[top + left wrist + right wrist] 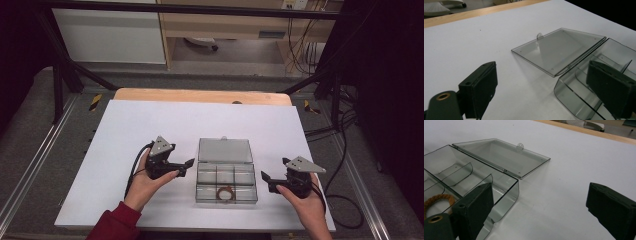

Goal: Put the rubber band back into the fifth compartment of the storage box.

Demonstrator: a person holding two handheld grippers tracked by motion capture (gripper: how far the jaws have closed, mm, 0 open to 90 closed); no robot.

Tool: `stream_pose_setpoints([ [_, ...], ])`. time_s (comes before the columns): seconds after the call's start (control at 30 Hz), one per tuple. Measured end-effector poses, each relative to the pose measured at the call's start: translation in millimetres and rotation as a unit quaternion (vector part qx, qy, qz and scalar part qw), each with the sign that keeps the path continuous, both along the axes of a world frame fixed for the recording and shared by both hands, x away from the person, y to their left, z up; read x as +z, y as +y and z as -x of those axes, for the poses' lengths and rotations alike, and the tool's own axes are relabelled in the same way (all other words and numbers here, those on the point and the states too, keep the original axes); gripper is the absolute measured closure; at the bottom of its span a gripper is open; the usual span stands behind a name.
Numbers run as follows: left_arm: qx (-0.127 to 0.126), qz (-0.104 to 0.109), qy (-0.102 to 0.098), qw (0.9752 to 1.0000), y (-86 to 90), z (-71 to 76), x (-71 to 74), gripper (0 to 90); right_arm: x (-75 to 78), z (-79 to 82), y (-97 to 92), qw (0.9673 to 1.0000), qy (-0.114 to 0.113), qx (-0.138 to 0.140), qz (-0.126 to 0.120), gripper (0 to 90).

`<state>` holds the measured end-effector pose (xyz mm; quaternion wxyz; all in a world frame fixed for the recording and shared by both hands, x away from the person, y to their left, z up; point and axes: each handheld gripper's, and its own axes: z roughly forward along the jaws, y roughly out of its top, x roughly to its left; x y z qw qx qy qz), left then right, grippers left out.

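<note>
A clear plastic box [226, 182] sits near the middle of the white table [130, 130], a little toward the person's side, with its lid [224, 150] swung fully open and lying flat on the table on the far side, joined to the box along the hinge. A small tab [539, 35] stands up at the lid's far edge. Thin clear dividers split the box into several compartments, and in the middle compartment of the near row lies a brown rope ring [225, 193], which also shows at the lower left of the right gripper view [436, 200]. The left gripper [186, 166] is held just beside the left end of the box, its jaws spread wide and holding nothing; in the left gripper view one jaw stands over bare table and the other over the box's end compartments. The right gripper [275, 175] is held near the right end of the box, jaws likewise spread apart and empty. A red sleeve [114, 223] covers the person's left forearm. A wooden edge [200, 95] shows at the far side of the table.
</note>
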<state>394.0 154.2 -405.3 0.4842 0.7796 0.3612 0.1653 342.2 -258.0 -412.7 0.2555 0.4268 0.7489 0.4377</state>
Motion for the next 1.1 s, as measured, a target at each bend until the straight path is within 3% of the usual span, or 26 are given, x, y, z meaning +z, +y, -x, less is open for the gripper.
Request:
stream_pose_setpoints([
  [0.07, -0.003, -0.007, -0.001, 1.0, 5.7, -0.1, -1.0, 10.8, 1.7, -0.9, -0.3, 1.0, -0.001, 0.002, -0.001, 7.7],
  [0.3, -0.001, 0.002, 0.003, 1.0, 24.6, 3.4, 0.1, 11.3, -1.0, -6.9, 3.1, 0.9998, 0.013, 0.012, 0.006, 9.8],
  [0.6, 0.002, -0.017, 0.019, 0.9997, 20.2, 0.0, -8.4, 12.0, -5.8, -8.0, 9.0, 0.9985, 0.035, 0.033, 0.025, 15.8],
  [0.77, 0.005, -0.031, 0.023, 0.9993, 14.8, -0.7, -15.8, 15.2, -6.5, -12.9, 9.6, 0.997, 0.044, 0.045, 0.044, 30.0],
  [1.1, -0.017, -0.051, 0.032, 0.998, 1.8, -2.6, -24.9, 48.6, -16.9, -33.9, 6.5, 0.9966, 0.046, 0.048, 0.049, 63.6],
])
